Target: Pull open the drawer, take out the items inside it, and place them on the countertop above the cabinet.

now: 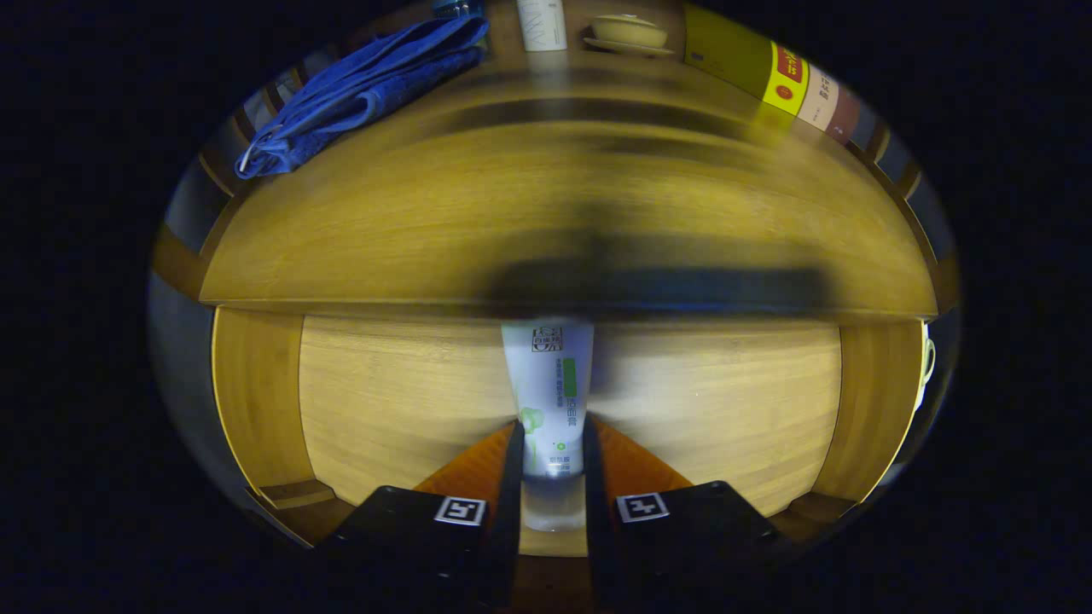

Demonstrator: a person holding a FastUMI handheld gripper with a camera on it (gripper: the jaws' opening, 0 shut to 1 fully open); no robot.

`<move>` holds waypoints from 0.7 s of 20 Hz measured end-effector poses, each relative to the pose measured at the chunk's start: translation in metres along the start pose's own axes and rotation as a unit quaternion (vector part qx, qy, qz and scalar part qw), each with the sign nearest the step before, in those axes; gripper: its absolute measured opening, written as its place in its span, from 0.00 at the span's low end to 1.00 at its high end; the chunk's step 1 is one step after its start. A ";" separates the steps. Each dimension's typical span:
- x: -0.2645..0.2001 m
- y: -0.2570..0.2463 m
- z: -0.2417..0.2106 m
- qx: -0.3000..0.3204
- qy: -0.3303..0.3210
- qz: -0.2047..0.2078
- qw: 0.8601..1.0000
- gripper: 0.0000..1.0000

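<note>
Tube of some cosmetic cream, pale with green print, is clamped in my hand-held gripper: both fingers press on its lower body near the clear cap, and it stands up from between them, over the open drawer and reaching up to the front edge of the tabletop. I judge the item is out of the drawer bed and still has to go up onto the tabletop.

What worries me most is that edge. The tube's top sits right at the lip, so if I push forward before lifting high enough, it could knock the lip and twist or slide in my grip. The tube looks smooth and squeezable, so a slip seems likely if it gets bumped.

The view is smeared, which suggests quick motion; a fast swing adds to that risk.

On the tabletop, a blue towel lies at the back on one side, a box on the other, and a white container and a small lidded bowl stand between them at the rear. The middle is free, so I should set the tube there, well apart from those.
</note>
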State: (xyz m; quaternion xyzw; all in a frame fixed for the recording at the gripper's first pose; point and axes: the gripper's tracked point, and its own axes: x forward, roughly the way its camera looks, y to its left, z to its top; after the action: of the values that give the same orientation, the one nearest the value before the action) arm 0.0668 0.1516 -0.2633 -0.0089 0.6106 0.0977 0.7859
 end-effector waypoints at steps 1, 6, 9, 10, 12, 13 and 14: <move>-0.011 0.001 0.003 0.003 -0.006 0.005 1.000 0.42; -0.070 -0.003 -0.003 -0.005 -0.034 0.019 0.999 0.41; -0.112 -0.011 0.005 -0.006 -0.054 0.023 0.998 0.41; -0.123 -0.011 0.009 -0.006 -0.062 0.021 0.998 0.41; -0.142 -0.014 0.020 0.000 -0.074 0.024 0.997 0.41; -0.151 -0.017 0.029 0.004 -0.082 0.023 0.996 0.41; -0.160 -0.021 0.040 0.007 -0.092 0.019 0.996 0.41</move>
State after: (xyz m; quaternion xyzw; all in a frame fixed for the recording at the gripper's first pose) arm 0.0713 0.1133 -0.1020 0.0174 0.5365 0.1091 0.8366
